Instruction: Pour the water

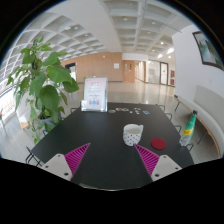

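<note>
Fingers (pixel 112 160) spread wide, holding nothing; cup (pixel 133 133) stands just ahead, bottle (pixel 189 126) beyond to the right. I'd square up on the bottle first.

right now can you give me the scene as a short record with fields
surface: dark table
cup: white patterned cup on the table, ahead of the fingers
lid: red lid on the table beside the cup, nearer the right finger
bottle: green bottle at the table's far right edge
gripper: gripper open, holding nothing, fingers short of the cup
background: plant at the left, sign beyond the table
</note>
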A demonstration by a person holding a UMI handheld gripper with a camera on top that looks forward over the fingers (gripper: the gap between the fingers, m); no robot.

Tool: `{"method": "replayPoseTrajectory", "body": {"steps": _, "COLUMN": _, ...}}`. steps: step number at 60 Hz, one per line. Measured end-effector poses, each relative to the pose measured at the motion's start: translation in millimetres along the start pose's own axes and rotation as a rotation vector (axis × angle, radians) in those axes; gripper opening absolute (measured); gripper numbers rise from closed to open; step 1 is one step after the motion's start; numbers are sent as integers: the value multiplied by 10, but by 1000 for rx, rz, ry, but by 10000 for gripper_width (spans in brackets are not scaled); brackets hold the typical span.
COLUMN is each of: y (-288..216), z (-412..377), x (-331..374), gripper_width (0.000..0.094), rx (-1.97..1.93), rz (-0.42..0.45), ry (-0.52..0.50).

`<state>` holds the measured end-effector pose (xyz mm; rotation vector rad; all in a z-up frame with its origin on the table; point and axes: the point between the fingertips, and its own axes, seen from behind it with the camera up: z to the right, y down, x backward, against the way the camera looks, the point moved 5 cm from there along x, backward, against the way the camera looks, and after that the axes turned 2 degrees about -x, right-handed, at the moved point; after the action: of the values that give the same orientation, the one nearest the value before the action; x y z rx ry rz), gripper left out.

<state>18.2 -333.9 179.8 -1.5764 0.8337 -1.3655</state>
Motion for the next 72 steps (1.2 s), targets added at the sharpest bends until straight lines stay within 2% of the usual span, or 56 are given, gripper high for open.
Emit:
{"method": "replayPoseTrajectory", "body": {"steps": 7, "y": 152, "z": 268, "x": -24, "gripper_width": 857, "rx": -17, "rz": -24, "ry": 63}}
{"method": "replayPoseTrajectory", "body": {"steps": 24, "y": 541, "z": 1669, "x": -163, "gripper_width": 861, "rx": -54, "rz": -68, "ry": 224}}
{"method": "replayPoseTrajectory", "body": {"steps": 44, "y": 452, "z": 3344, "x": -515, "gripper_width": 863, "rx": -35, "rz": 13, "ry": 451}}
{"method": "replayPoseTrajectory", "body": {"steps": 61, "y": 213, "z": 4011, "x": -1291, "gripper_width": 858, "rx": -111, "rz": 95, "ry": 457}}
{"method": "replayPoseTrajectory", "body": {"steps": 67, "y": 153, "z": 4125, "x": -1509, "gripper_width": 798, "rx": -106, "rz": 116, "ry": 462}}
{"method": "replayPoseTrajectory", "body": {"steps": 69, "y": 155, "z": 4165, "x": -1559, "gripper_width": 753, "rx": -100, "rz": 113, "ry": 470}}
{"method": "replayPoseTrajectory", "body": {"steps": 72, "y": 164, "z": 4272, "x": -1589, "gripper_width": 639, "rx": -85, "rz": 113, "ry": 479}}
